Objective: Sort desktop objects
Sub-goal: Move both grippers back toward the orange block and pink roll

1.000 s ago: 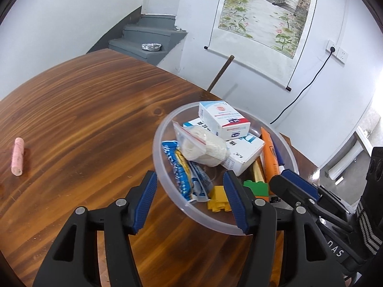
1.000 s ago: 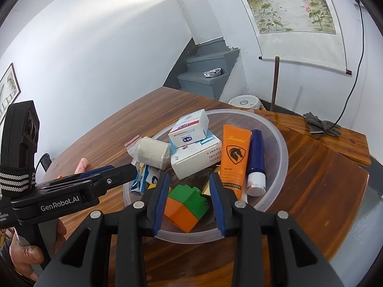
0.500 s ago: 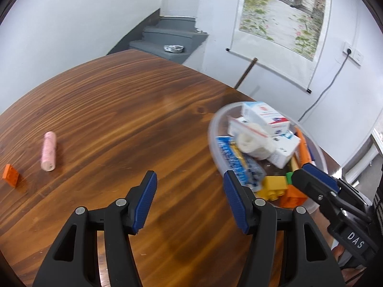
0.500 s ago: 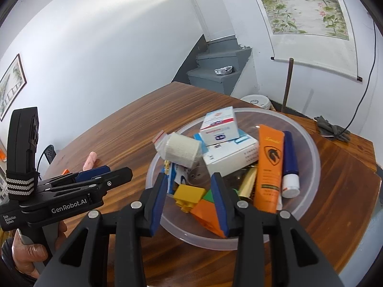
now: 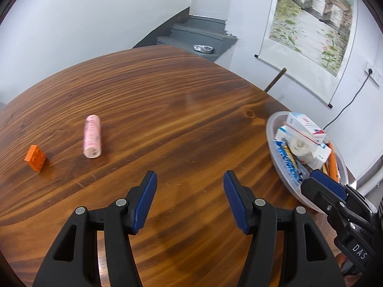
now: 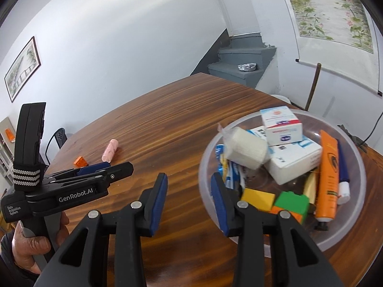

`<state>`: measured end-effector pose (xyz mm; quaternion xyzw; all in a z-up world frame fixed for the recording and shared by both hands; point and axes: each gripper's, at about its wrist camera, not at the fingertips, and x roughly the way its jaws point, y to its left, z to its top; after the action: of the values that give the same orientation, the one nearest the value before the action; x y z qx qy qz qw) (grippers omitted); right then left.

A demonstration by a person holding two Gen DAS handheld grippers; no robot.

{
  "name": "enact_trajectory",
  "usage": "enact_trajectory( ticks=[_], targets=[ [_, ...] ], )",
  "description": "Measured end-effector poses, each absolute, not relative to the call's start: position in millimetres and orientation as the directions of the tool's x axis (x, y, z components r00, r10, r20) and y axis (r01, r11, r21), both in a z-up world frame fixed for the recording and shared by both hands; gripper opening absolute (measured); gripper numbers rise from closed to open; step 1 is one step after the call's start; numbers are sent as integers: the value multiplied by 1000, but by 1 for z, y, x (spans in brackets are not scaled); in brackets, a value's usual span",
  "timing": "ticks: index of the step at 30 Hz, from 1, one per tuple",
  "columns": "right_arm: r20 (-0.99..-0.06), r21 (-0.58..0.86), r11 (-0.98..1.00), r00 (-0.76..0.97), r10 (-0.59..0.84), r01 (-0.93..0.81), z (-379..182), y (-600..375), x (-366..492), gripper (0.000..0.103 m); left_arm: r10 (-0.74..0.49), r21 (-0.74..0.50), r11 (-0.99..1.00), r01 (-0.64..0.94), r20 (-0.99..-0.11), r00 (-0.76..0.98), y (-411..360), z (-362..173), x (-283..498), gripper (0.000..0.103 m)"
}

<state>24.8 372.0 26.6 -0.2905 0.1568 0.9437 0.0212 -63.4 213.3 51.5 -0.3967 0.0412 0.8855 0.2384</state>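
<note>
On the wooden table [image 5: 182, 110] lie a pink roll [image 5: 92, 136] and a small orange brick [image 5: 35, 157], both left of and beyond my left gripper [image 5: 190, 191]. That gripper is open, with only bare wood between its blue pads. The clear plastic bowl [image 6: 208, 148] holds a white gauze roll [image 6: 246, 143], two medicine boxes [image 6: 281, 125], an orange tube [image 6: 328, 174], a blue tube [image 6: 342, 165] and yellow [image 6: 258, 199] and green bricks [image 6: 292, 201]. My right gripper [image 6: 189, 186] stands open at the bowl's left rim, holding nothing. The pink roll [image 6: 110, 150] lies beyond the left gripper [image 6: 115, 169].
The bowl [image 5: 271, 129] sits near the table's right edge. Behind the table are grey stairs [image 5: 196, 35] with a foil dish, a hanging scroll painting [image 5: 311, 21] and a wooden stick [image 6: 312, 86]. A hand [image 6: 31, 241] grips the left tool's handle.
Both grippers swung left, away from the bowl. In the left wrist view the bowl slid from centre to the right edge and the pink roll and orange brick came in. The right jaws widened slightly.
</note>
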Motion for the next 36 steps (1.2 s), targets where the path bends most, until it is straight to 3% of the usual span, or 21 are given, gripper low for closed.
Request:
enact_trajectory(
  ticks=[4,36],
  targets=[
    [-561,267,-957,-826,-60,-113,30,363,14,62,358,-108,-900,-421,-734,-577,200,48,-69,61],
    [-655,175,-983,-740,-154,50,17,272,-77,73,187,-82,-978,-194,-762,-621,76,35,-138,61]
  ],
)
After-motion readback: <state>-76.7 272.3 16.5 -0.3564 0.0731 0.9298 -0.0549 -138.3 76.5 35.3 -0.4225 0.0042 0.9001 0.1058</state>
